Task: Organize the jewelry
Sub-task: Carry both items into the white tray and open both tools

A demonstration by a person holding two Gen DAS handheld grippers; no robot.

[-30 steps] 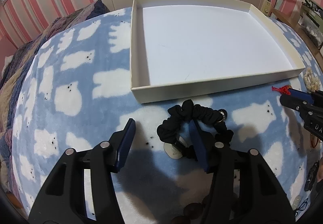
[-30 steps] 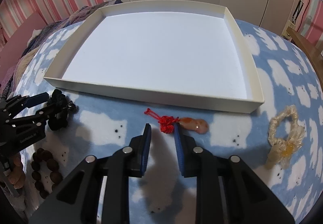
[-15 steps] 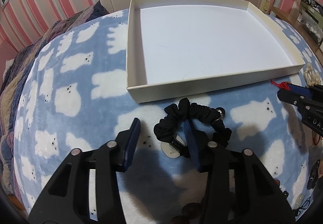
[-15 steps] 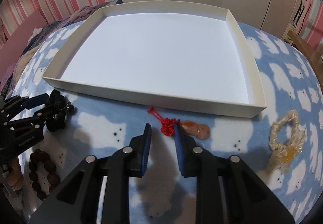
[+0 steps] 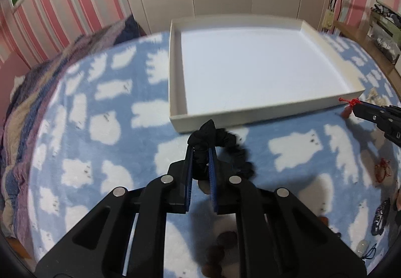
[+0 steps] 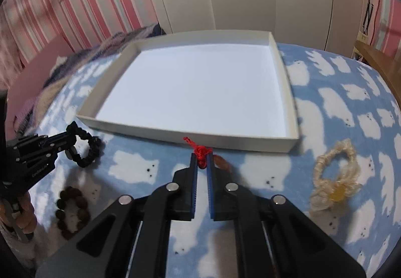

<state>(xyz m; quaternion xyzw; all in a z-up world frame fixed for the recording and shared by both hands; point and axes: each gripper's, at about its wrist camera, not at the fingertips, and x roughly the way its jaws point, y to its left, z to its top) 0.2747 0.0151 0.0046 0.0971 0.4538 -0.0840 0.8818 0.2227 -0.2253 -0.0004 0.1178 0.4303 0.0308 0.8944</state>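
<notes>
My left gripper (image 5: 200, 150) is shut on a black scrunchie (image 5: 226, 141) and holds it just above the blue blanket, in front of the near wall of the white tray (image 5: 275, 107). The scrunchie also shows in the right wrist view (image 6: 86, 150), with the left gripper (image 6: 71, 139) on it. My right gripper (image 6: 201, 156) is shut on the red knotted cord (image 6: 199, 151) of an orange stone pendant (image 6: 221, 161), close to the white tray's (image 6: 200, 139) near wall. The right gripper (image 5: 357, 106) and red cord (image 5: 351, 102) show at the right of the left wrist view.
A brown bead bracelet (image 6: 71, 210) lies at the left and a cream scrunchie (image 6: 333, 177) at the right on the blanket. In the left wrist view, brown beads (image 5: 220, 248), a red cord bracelet (image 5: 382, 170) and dark trinkets (image 5: 378, 217) lie nearby.
Both grippers closed: the left on the black scrunchie, the right on the red cord. Both have lifted and tilted, so the tray looks farther and more of the room shows.
</notes>
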